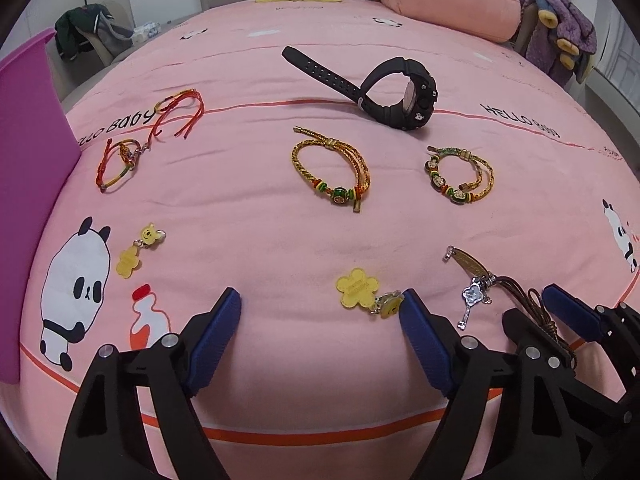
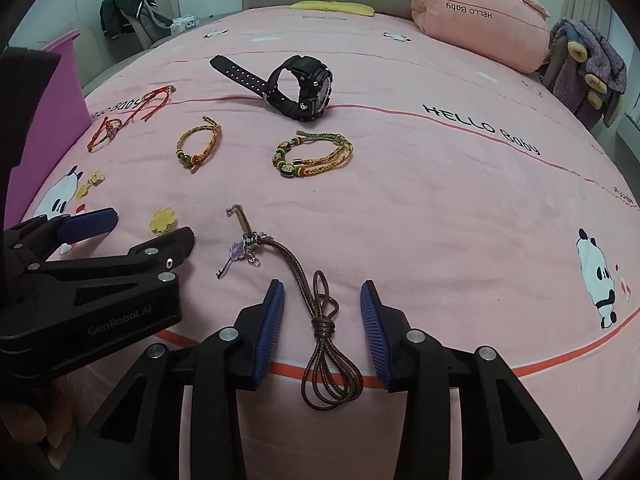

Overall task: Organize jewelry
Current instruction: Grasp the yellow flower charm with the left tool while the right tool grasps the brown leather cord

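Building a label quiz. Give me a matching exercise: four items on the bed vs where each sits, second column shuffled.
Items:
1. black watch
2. brown cord necklace
3. red string bracelets
4. yellow flower charm

Places:
A. beside the purple box
B. between the right gripper jaws
C. farthest back, near the pillow
D. just ahead of the left gripper

Pairs: 1-C, 2-B, 3-A, 4-D

Home bedroom. Big bed w/ pink quilted bedspread (image 2: 400, 208), panda prints + "HELLO Baby" text. Matching pink rolled duvet (image 2: 480, 28) and a yellow pillow (image 2: 332, 7) at the head end. Chair w/ dark jacket (image 2: 128, 12) dumped on it at back left; purple fuzzy garment (image 2: 588, 68) hanging at right. Tissue pack (image 2: 185, 22) near the chair. Pale walls, wardrobe-type panels behind. Magenta box (image 1: 28, 160) at the bed's left side.
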{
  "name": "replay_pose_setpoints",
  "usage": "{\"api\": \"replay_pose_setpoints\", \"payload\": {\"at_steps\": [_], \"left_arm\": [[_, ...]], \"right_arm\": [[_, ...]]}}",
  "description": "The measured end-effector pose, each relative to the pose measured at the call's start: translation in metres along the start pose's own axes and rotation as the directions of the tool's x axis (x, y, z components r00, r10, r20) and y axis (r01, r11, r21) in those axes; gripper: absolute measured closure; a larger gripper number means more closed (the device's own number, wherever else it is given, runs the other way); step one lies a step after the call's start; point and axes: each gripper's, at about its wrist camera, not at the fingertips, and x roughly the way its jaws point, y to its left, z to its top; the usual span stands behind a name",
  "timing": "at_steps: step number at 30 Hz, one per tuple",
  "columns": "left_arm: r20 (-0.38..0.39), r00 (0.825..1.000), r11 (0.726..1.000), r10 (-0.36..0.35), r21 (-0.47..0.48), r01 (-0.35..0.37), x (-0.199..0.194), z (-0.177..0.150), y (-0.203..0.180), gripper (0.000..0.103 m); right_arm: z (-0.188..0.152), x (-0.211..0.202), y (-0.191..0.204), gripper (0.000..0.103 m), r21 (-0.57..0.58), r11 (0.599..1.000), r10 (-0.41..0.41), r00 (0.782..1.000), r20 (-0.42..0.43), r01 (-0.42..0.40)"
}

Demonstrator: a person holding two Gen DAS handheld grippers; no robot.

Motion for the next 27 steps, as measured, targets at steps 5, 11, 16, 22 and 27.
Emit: {"api": "replay_pose_setpoints", "payload": {"at_steps": [5,11,16,22,27], "left_arm": [[0.012,1.0,1.0,-0.014,0.001,0.014,-0.001,0.001,-0.001,0.038],[0.028,0.999,0.999,-0.029,0.012,0.029,-0.007,-0.003,0.003,0.063],[0.028,0.998,0.998,-0.053,0.022,0.052,-0.012,-0.005,0.005,0.077],[0.01,0.996,0.996,-0.087,0.026,0.086,-0.022,-0.01,0.009,0.077],[-0.001,0.996,0.996,-0.091,0.026,0.091,-0.034,-0.014,0.013,0.077]], "right_arm": [[0.001,0.001,0.007,0.083,-0.022,1.0,0.011,1.0,0.001,-0.011],[0.001,0.001,0.009,0.093,-0.019,0.999,0.036,0.999,0.0,-0.036],[0.002,-0.001,0.004,0.094,0.015,0.998,0.063,0.998,0.002,-0.063],[0.002,-0.006,0.0,0.095,0.053,0.994,0.096,0.995,0.008,-0.096],[0.002,-0.015,-0.003,0.095,0.091,0.986,0.141,0.99,0.018,-0.142]]}}
